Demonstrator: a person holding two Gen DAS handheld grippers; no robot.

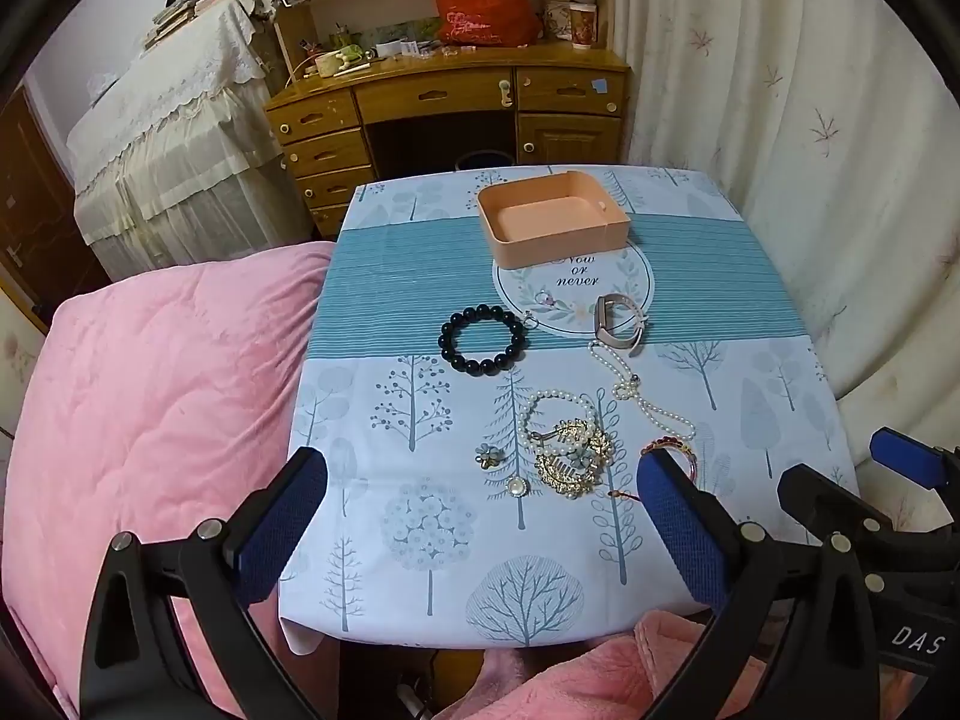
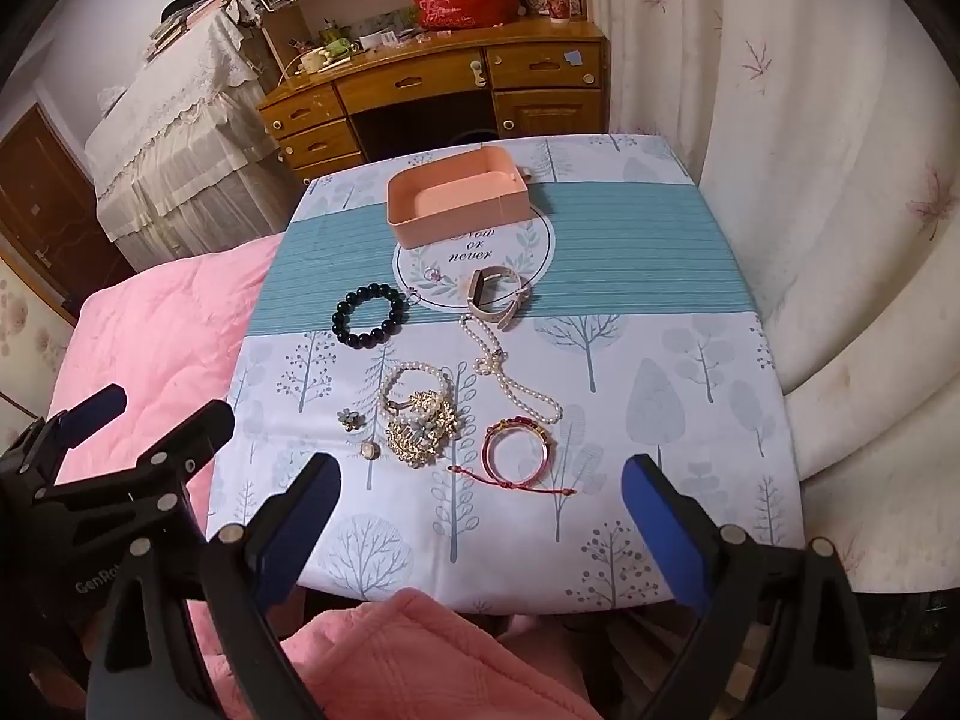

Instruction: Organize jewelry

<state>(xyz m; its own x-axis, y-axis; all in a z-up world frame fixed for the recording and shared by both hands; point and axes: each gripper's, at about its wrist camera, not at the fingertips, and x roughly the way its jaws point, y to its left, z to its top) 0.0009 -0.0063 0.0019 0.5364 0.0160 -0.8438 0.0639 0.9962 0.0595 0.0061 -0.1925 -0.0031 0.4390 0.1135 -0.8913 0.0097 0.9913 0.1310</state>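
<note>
An empty pink box (image 1: 552, 222) (image 2: 459, 197) stands at the far side of the table. In front of it lie a black bead bracelet (image 1: 483, 339) (image 2: 369, 315), a watch (image 1: 621, 324) (image 2: 495, 294), a pearl necklace (image 1: 642, 396) (image 2: 510, 378), a pearl bracelet with gold hair clips (image 1: 567, 447) (image 2: 420, 420), a flower brooch (image 1: 489, 457) (image 2: 351, 420) and a red bangle with a cord (image 2: 519, 450). My left gripper (image 1: 480, 492) is open above the near edge. My right gripper (image 2: 480, 486) is open beside it, also empty.
The table has a tree-print cloth (image 1: 420, 540). A pink quilt (image 1: 150, 420) lies on the left, a white curtain (image 1: 810, 150) hangs on the right, and a wooden desk (image 1: 450, 108) stands behind. Pink cloth (image 2: 420, 660) lies at the near edge.
</note>
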